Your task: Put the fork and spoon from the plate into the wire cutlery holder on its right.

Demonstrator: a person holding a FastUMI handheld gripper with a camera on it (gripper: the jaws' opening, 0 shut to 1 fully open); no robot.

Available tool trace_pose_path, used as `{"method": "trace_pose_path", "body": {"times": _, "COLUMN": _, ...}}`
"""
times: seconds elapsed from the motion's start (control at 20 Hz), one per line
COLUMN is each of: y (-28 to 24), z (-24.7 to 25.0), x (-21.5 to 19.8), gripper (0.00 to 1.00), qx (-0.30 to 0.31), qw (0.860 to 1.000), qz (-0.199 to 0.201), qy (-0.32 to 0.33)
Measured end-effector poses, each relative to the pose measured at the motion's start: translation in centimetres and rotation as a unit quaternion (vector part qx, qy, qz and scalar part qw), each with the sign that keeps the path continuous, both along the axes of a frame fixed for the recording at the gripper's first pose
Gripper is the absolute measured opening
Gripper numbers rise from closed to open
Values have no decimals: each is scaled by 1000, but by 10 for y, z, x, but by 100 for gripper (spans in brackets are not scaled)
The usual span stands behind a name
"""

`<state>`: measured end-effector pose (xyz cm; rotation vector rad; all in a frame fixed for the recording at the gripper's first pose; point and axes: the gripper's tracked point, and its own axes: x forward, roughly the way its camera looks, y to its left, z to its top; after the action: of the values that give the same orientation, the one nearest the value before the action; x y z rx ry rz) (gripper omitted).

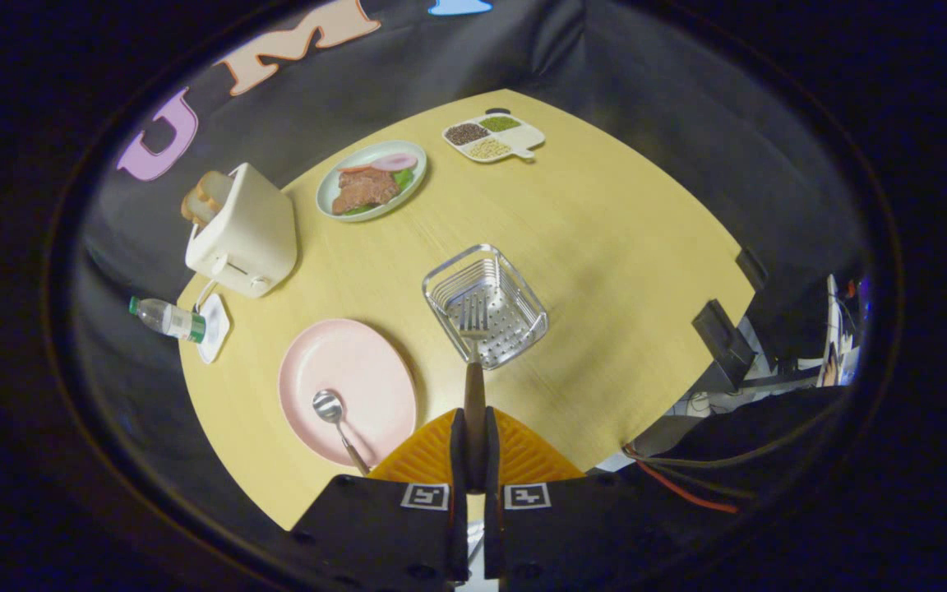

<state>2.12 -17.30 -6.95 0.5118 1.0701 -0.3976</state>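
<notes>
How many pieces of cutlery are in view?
2: a fork clamped in the claw, tines over the wire holder; a spoon on the pink plate.

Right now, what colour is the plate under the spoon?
Pale pink; the plate under the spoon shows best in the gripper view.

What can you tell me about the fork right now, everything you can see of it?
The fork is clamped by its dark handle between the gripper fingers, which are shut on it. It points straight ahead, with its silvery metal tines out in front. The tines appear over the wire cutlery holder, seemingly above its perforated floor; whether they touch it I cannot tell. It is off the pink plate, where the spoon lies.
</notes>
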Motion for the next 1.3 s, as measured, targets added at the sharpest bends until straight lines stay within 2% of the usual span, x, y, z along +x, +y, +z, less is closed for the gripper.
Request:
{"method": "trace_pose_path", "body": {"times": 0.25, "y": -9, "z": -11, "x": 15, "gripper": 12, "qx": -1, "qw": 1000, "qz": 9, "qy": 14}}
{"method": "trace_pose_path", "body": {"times": 0.45, "y": -16, "z": -4, "x": 22, "gripper": 20, "qx": 1, "qw": 1000, "qz": 3, "qy": 7}}
{"method": "trace_pose_path", "body": {"times": 0.65, "y": -20, "z": 7, "x": 17, "gripper": 50, "qx": -14, "qw": 1000, "qz": 8, "qy": -2}}
{"method": "trace_pose_path", "body": {"times": 1.0, "y": -17, "z": 23, "x": 5, "gripper": 100, "qx": -79, "qw": 995, "qz": 60, "qy": -22}}
{"method": "trace_pose_path", "body": {"times": 1.3, "y": 37, "z": 44, "x": -12, "gripper": 100, "qx": -118, "qw": 983, "qz": 129, "qy": -63}}
